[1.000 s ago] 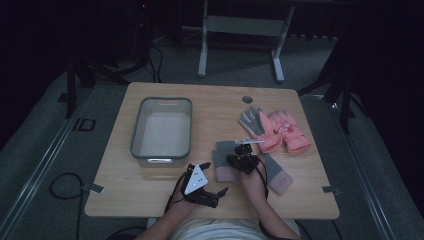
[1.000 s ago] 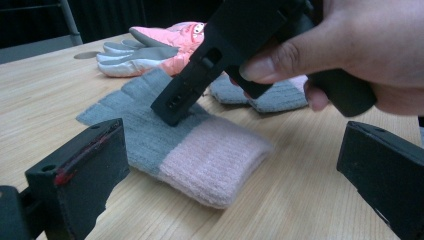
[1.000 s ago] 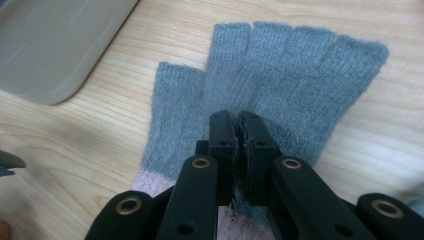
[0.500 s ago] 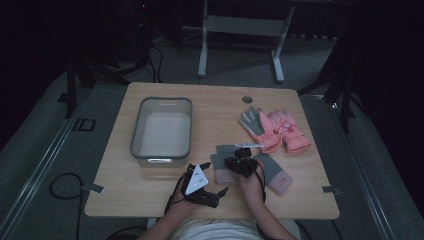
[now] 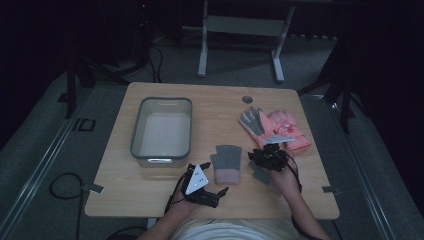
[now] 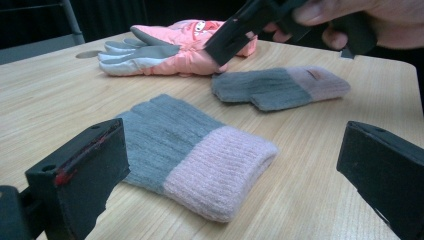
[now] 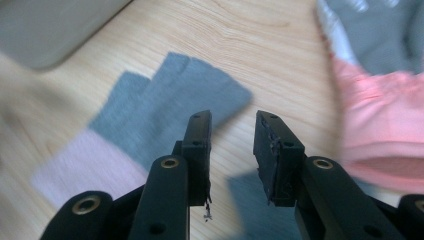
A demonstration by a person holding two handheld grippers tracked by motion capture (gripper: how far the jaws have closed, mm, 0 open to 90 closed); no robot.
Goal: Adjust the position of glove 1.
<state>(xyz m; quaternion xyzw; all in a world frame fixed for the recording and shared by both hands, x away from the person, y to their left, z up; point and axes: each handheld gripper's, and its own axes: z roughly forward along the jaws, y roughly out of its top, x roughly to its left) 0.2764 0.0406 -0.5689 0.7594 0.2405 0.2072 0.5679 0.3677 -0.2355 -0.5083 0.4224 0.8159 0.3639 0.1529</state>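
Between the left gripper's (image 6: 240, 165) matt black jaws we see a knitted glove (image 6: 195, 145), its grey wool finely ribbed, its pink cuff coarser and fuzzy. Beyond them a second knitted glove (image 6: 280, 87) looks equally soft. The pink ski gloves (image 6: 175, 47) show smooth, padded cloth with grey palms. The bench (image 6: 310, 200) is pale, matt, grained wood. The bin (image 5: 161, 131) looks like smooth grey plastic.

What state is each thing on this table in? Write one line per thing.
Grey bin: upright, nothing inside.
Near knit glove: flat on the table, untouched.
Second knit glove: flat, untouched.
Pink ski gloves: lying together at the table's far right.
Left tongs: jaws wide open, nothing between them.
Right tongs: jaws just been opening, nothing between them.
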